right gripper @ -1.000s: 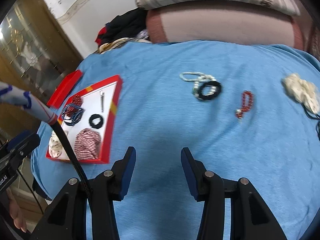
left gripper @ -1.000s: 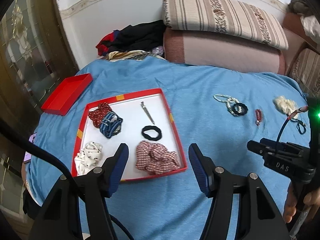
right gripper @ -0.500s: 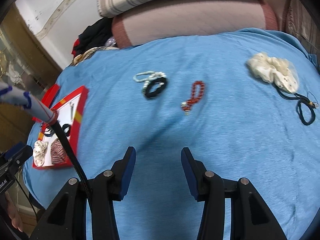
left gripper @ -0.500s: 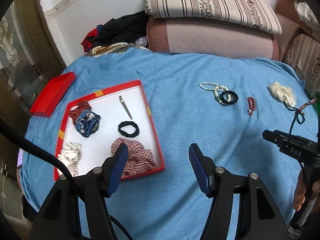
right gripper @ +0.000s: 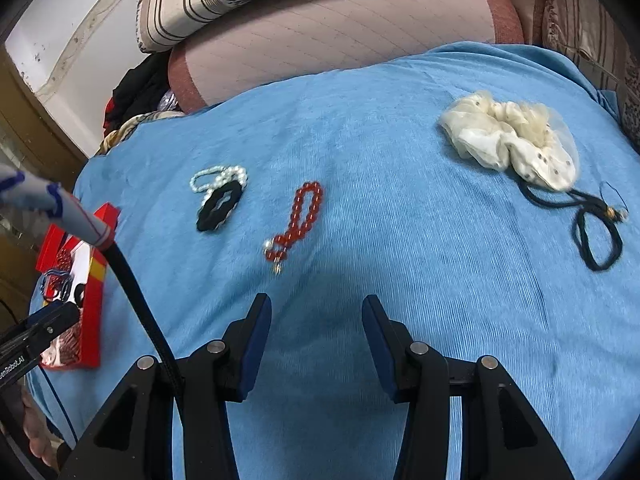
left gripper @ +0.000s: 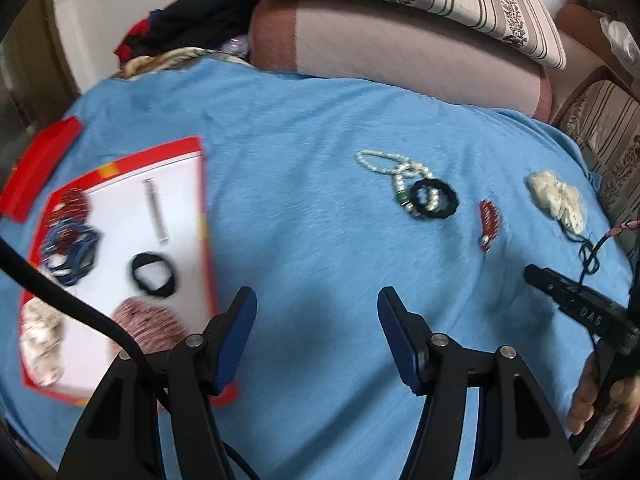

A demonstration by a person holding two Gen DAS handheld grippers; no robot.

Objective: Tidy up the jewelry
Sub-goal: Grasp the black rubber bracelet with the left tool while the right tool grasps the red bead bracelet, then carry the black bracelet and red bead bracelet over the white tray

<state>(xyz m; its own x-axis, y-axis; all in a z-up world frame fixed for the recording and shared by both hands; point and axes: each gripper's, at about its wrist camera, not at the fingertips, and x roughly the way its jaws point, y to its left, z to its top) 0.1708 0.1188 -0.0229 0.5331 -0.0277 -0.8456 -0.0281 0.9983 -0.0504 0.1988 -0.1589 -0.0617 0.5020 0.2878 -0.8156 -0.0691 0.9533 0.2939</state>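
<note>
My left gripper (left gripper: 316, 336): fingers spread wide, holding nothing, above blue bed cover (left gripper: 320, 128). My right gripper (right gripper: 316, 340): fingers apart too, nothing between them.

Red tray (left gripper: 202, 184) at left of left view, already has hair ties and clip, so sorted things go there.

Loose ones lie on cover, well apart from tray: red bead bracelet (right gripper: 298, 220) just above right fingers, pearl string (right gripper: 218, 176) touching black scrunchie (right gripper: 220, 206), cream scrunchie (right gripper: 516, 140) upper right, black cord (right gripper: 596, 236) beside it.

I guess red bracelet is next, being nearest.
</note>
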